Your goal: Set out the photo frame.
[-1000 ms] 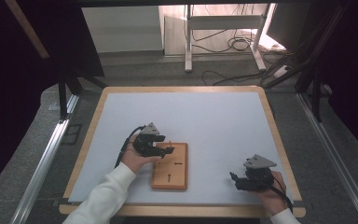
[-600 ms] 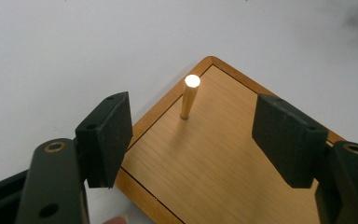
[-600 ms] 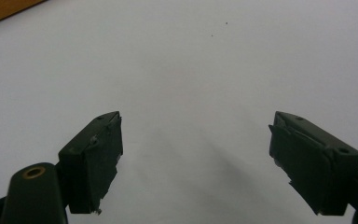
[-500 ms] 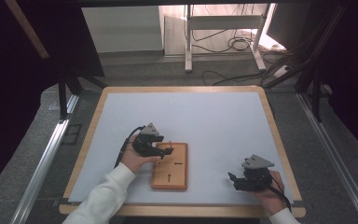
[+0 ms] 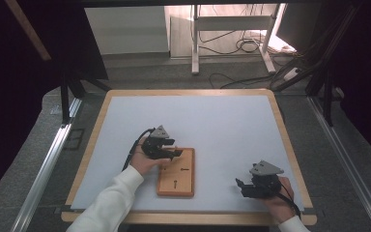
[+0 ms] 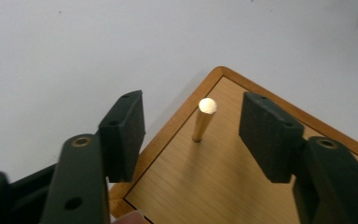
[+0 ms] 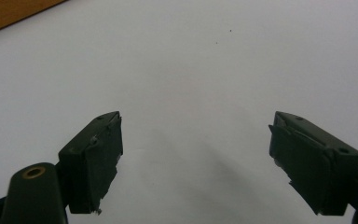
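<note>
1. The wooden board (image 5: pixel 176 172) is a flat rectangle with a darker rim and a paler, fine-grained top. It lies on the desk (image 5: pixel 212 125) near the front edge, a bit left of centre. The desk has a matte pale-blue sheet over it and a light wood frame.
2. The peg (image 6: pixel 203 119) is a slim, round, light-wood dowel with a rounded tip. It stands upright in the board close to a corner.
3. The left gripper (image 6: pixel 191 128) is matte black plastic with blocky pads and brass-looking inserts. Its jaws are spread wide on either side of the peg and touch nothing.
4. The right gripper (image 7: pixel 196 158) sits over bare sheet, well apart from the board. Its jaws are wide apart too, with nothing in them, and the pad edges look chipped.
5. From the high view the peg is barely readable, just small dark marks on the board; the left gripper view shows it clearly. The high view does show both hands, a white sleeve (image 5: pixel 108 203), and the grey three-cornered plates.
</note>
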`<state>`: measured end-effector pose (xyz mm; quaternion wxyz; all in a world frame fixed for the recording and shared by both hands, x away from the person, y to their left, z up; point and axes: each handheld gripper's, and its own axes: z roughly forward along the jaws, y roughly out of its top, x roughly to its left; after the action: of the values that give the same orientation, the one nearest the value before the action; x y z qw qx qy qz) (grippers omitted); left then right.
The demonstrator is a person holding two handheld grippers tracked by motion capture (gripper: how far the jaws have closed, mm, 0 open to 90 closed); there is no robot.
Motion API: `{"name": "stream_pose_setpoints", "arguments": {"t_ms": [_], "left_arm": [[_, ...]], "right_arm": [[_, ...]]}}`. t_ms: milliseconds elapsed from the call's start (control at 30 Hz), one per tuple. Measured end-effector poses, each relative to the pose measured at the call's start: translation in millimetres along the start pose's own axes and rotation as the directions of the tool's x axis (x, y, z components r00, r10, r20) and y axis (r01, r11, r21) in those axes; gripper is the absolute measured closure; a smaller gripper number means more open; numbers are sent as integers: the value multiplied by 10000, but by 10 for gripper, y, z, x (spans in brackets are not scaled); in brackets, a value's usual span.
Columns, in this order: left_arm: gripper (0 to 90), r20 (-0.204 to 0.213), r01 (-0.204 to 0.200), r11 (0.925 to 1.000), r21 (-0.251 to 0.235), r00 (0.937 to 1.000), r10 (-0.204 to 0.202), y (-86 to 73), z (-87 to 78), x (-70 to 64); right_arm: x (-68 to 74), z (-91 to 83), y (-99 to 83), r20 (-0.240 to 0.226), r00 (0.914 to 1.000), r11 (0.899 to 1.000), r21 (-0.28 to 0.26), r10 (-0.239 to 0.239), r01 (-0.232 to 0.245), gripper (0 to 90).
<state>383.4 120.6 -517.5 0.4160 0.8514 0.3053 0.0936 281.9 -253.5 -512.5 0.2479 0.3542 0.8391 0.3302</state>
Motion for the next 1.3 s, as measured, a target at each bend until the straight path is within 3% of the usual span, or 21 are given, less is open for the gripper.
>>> {"name": "stream_pose_setpoints", "arguments": {"t_ms": [367, 567, 633, 800, 933, 1100, 1300], "left_arm": [[614, 36, -255, 9996, -117, 9997, 255, -21, 66, 17], [827, 413, -280, 9994, -196, 9987, 287, -23, 79, 2], [839, 383, -372, 9992, -137, 9986, 377, -17, 79, -9], [841, 591, -127, 9999, -70, 9982, 131, -13, 73, 19], [838, 766, 26, 10000, 93, 9971, -33, 5, 78, 40], [830, 1113, 335, 9993, 176, 9932, -352, 14, 83, 78], [827, 1203, 319, 9988, 377, 9921, -362, 30, 78, 98]], "right_arm": [[13, 7, 5, -15, 10000, 10000, -22, -10, 10, 174], [45, 15, 20, -112, 9999, 10000, -10, -82, 81, 174], [52, 20, 25, -119, 9999, 10000, -43, -83, 83, 174], [116, 25, 70, -304, 9991, 9993, -222, -292, 286, 174], [226, 30, 128, -561, 9951, 9957, -477, -816, 790, 169], [370, 65, 199, -894, 9873, 9901, -615, -1316, 1264, 161], [571, 90, 299, -1294, 9746, 9816, -793, -1828, 1735, 147]]}}
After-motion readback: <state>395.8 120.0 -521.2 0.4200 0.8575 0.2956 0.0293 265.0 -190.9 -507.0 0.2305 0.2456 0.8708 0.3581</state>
